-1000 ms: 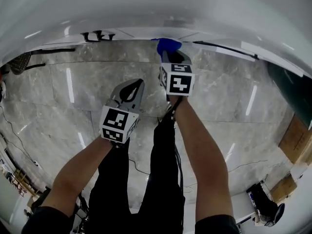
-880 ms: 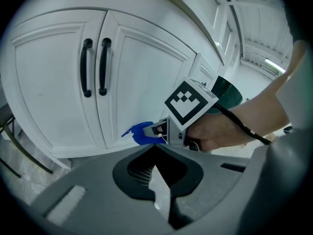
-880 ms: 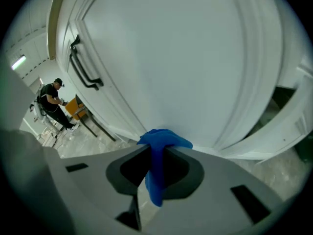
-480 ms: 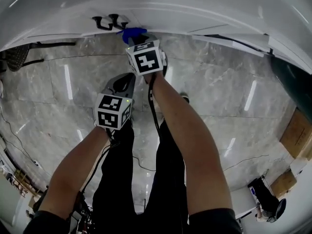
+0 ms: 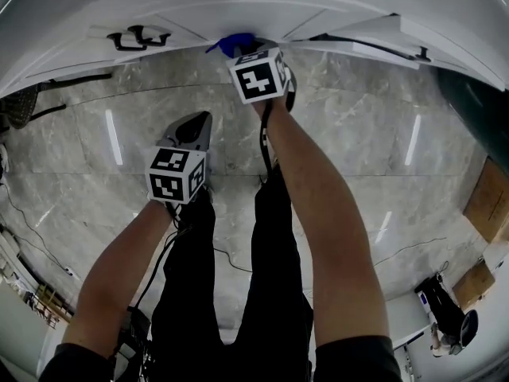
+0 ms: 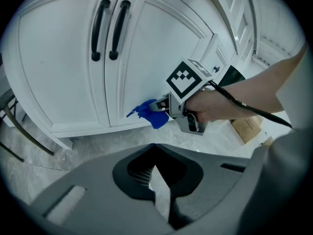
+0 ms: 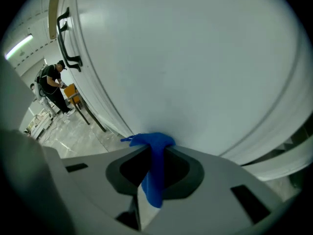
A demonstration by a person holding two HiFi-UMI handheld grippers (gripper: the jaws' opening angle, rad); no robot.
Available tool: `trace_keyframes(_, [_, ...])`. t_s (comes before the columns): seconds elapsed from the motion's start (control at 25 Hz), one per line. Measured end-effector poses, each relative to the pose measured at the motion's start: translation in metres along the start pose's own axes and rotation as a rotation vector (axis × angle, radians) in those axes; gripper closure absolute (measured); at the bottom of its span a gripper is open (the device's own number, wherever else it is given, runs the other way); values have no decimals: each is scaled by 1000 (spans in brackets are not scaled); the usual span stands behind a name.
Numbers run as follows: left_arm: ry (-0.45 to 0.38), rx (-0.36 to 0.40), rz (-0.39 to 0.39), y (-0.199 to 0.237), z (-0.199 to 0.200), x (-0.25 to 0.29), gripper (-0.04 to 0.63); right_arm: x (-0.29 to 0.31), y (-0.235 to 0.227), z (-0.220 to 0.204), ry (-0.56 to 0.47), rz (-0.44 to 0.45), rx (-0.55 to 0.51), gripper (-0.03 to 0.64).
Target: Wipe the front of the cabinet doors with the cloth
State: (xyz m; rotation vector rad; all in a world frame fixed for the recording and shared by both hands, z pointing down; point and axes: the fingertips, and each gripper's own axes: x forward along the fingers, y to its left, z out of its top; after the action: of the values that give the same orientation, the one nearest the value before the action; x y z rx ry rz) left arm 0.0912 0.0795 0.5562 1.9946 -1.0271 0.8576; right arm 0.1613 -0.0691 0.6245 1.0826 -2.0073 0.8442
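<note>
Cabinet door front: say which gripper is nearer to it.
Right. The right gripper holds the blue cloth against the white cabinet door; the left gripper hangs back from it over the marble floor, jaws shut and empty.

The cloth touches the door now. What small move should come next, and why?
Probably slide the right gripper up the door, with the cloth kept pressed on it. The jaws are shut on the cloth, and it sits low on the door, so most of the door's front lies above it.
</note>
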Motion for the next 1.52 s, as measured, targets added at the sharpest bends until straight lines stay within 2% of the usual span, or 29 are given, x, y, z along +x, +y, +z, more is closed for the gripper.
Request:
trace_keyframes(0.16, [4,-65,-10,-18,6,15,597,-22,-59,-19,8,-117,76,559])
trace_keyframes(0.24, [6,-78,-12,-25,7,20,597,-33,-76,-23,6,-147,103,559])
trace_keyframes(0.4, [13,-85,-18,-36,7,24,597,-43,-82,-38,22,-151,87,560])
trace_keyframes(0.56, [13,-95,-16,-31,7,21,597,-54,-81,-44,17,-170,115,560])
trace_keyframes(0.68, [15,-168,-4,-15,3,11,597,-55,-60,-62,58,-175,130,560])
trace_keyframes(0.84, [14,-252,9,7,-9,-9,597,-34,-6,-72,100,-112,109,559])
trace_keyframes(1.16, [10,-270,18,54,-38,-51,597,51,96,-15,42,36,45,559])
trace_keyframes(1.32, [0,-291,38,71,-48,-64,597,74,110,10,24,71,57,559])
trace_keyframes(1.44, [-2,-286,55,74,-48,-65,597,75,106,10,50,84,-11,560])
trace_keyframes(1.52, [-6,-280,53,68,-44,-60,597,69,91,5,55,60,-54,560])
